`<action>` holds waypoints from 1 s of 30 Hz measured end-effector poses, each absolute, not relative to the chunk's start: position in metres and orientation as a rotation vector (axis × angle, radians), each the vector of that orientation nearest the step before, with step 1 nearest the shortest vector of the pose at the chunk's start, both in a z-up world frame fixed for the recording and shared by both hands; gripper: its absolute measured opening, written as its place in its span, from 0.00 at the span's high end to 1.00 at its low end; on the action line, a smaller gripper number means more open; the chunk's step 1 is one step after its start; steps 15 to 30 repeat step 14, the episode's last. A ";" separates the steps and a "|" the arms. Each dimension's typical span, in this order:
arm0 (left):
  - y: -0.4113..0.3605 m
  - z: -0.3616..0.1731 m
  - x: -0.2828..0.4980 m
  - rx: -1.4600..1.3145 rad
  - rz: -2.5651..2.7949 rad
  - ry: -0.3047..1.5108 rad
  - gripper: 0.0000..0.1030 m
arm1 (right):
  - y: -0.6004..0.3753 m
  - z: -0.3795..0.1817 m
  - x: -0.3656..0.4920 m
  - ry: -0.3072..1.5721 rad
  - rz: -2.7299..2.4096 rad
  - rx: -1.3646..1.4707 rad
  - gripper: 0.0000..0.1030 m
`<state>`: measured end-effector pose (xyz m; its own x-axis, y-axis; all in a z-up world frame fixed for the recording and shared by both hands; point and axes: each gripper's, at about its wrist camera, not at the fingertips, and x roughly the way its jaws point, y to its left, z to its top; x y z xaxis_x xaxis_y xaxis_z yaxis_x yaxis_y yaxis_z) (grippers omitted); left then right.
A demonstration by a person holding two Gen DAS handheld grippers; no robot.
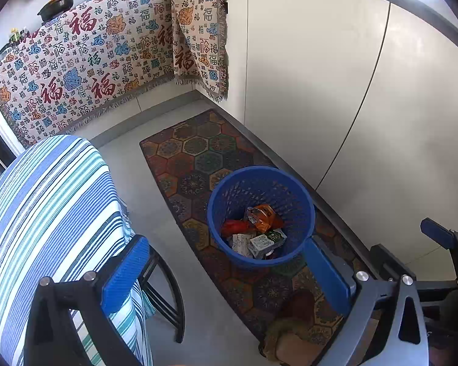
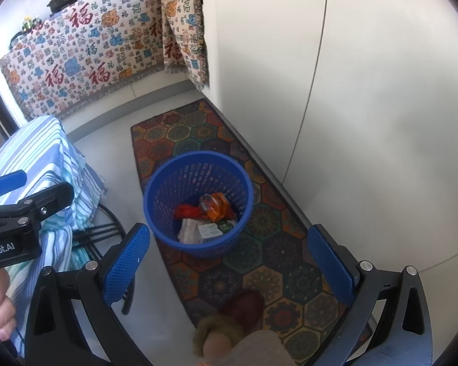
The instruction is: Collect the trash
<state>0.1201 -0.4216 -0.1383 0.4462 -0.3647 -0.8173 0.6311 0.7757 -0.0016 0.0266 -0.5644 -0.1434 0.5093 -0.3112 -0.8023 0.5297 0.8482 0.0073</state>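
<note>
Nearest your lenses, both tools hang empty: left gripper [image 1: 229, 274] with jaws spread wide, nothing between them; right gripper [image 2: 229, 265] likewise parted and bare, both held high and angled down so the floor reads plainly between the blue pads. Below them, your slipper [image 2: 244, 305] stands on the patterned rug [image 2: 290, 289], which lies along the foot of the white cabinets [image 2: 351, 91]. Further on, upright on that rug, sits the blue basket [image 1: 226, 183], holding the trash [image 1: 259, 228]: an orange wrapper, a red scrap, small cartons, all well inside the rim. To your left, a striped cloth [image 1: 45, 213] drapes a stool. Farthest, a printed cloth [image 1: 76, 70] hangs over the surface edge. No loose litter shows on the floor, so collection looks largely complete.
</note>
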 end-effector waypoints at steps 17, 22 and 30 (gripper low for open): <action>-0.418 -0.139 0.115 0.327 -0.642 0.895 0.00 | -0.565 -0.145 0.025 0.911 -0.526 0.281 0.00; -0.418 -0.139 0.115 0.327 -0.642 0.895 0.00 | -0.565 -0.145 0.025 0.911 -0.526 0.281 0.00; -0.418 -0.139 0.115 0.327 -0.642 0.895 0.00 | -0.565 -0.145 0.025 0.911 -0.526 0.281 0.00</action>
